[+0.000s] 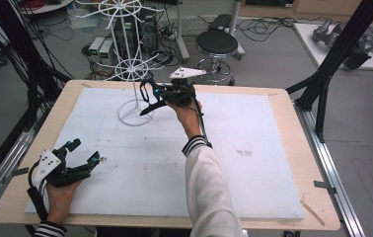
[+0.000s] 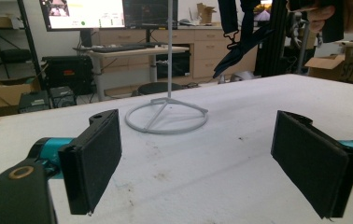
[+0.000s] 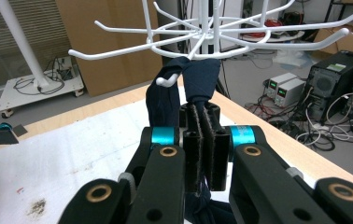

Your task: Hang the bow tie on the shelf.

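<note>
A white wire rack (image 1: 136, 74) with rings of hooks stands on its round base at the back of the white foam board (image 1: 253, 177). My right gripper (image 1: 159, 95) is raised beside the rack's pole and is shut on a dark navy fabric strap (image 1: 147, 101). In the right gripper view the pads (image 3: 194, 140) pinch the strap (image 3: 200, 77), whose upper fold drapes over a white hook tip (image 3: 167, 80) of the rack (image 3: 202, 32). My left gripper (image 1: 84, 151) rests low at the board's front left, open, with nothing between its pads (image 2: 95, 158). The rack's base (image 2: 165, 119) and the hanging strap (image 2: 240, 42) lie beyond it.
The foam board covers a wooden table (image 1: 293, 118). A black stool (image 1: 216, 44), boxes of electronics and cables sit on the floor behind the table. Black frame posts (image 1: 340, 44) stand at the right and left.
</note>
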Motion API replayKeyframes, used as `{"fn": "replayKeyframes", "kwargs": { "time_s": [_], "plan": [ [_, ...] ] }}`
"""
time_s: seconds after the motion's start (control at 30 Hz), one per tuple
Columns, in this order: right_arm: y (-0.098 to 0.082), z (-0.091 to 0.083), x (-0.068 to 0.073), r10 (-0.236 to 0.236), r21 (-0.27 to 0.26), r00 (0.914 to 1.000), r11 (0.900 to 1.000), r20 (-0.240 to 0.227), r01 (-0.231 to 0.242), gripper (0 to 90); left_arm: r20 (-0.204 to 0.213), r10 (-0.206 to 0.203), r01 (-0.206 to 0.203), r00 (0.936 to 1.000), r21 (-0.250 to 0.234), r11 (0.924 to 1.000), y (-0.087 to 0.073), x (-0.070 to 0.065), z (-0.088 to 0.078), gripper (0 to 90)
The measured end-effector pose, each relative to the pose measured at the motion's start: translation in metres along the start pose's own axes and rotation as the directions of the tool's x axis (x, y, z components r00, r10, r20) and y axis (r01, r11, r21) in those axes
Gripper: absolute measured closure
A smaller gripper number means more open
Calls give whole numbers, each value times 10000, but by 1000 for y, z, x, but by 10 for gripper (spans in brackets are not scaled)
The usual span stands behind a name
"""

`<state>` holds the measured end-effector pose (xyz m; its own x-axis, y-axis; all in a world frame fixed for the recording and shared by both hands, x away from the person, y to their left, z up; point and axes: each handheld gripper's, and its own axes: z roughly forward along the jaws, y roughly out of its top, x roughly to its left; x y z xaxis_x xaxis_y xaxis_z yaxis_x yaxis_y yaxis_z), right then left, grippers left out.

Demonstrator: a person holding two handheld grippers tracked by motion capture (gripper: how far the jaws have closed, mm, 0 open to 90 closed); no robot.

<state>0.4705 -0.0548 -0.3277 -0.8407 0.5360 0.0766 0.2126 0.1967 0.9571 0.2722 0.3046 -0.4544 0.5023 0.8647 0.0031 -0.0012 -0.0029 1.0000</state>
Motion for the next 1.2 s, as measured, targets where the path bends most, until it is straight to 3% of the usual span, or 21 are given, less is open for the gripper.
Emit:
{"fn": "replayKeyframes", "kwargs": {
  "time_s": [0.1,0.17,0.23,0.3,0.37,0.43,0.5,0.63,0.73,0.83,0.97,1.2],
  "plan": [
    [0,0,0,-5,51,10000,10000,38,4,857,5,-5,5,10000,23,10000,0,0,0,166],
    [-1,1,0,-49,150,10000,9999,78,48,783,24,17,-17,10000,30,10000,0,0,0,166],
    [-3,3,-1,18,369,9999,9993,164,-24,668,27,0,0,10000,55,10000,0,0,0,166],
    [-5,5,-1,-81,577,9996,9983,287,64,466,25,6,-6,10000,39,10000,0,0,0,166],
    [-6,7,3,-304,878,9957,9959,870,227,296,32,86,-86,10000,-14,10000,0,0,-1,166],
    [-6,8,5,-347,951,9929,9952,1139,239,180,0,70,-70,10000,-94,9999,0,-1,-2,166],
    [-6,8,7,-396,889,9919,9956,1210,289,113,2,48,-48,10000,-118,9999,0,0,-2,166],
    [-6,4,11,-479,646,9906,9971,1282,399,111,21,1,-1,10000,24,10000,0,0,0,166],
    [-4,-3,12,-396,940,9909,9952,1285,276,111,23,-19,19,10000,12,10000,0,0,0,166],
    [1,-19,15,-454,1293,9916,9912,1213,296,111,25,-5,5,10000,14,10000,0,0,0,166],
    [-4,-58,25,-742,731,9895,9952,1238,655,112,35,92,-92,10000,-38,10000,0,0,-1,166],
    [-49,-149,41,-747,342,9797,9970,1860,695,112,17,127,-127,9999,-6,9999,0,-1,0,166]
  ]
}}
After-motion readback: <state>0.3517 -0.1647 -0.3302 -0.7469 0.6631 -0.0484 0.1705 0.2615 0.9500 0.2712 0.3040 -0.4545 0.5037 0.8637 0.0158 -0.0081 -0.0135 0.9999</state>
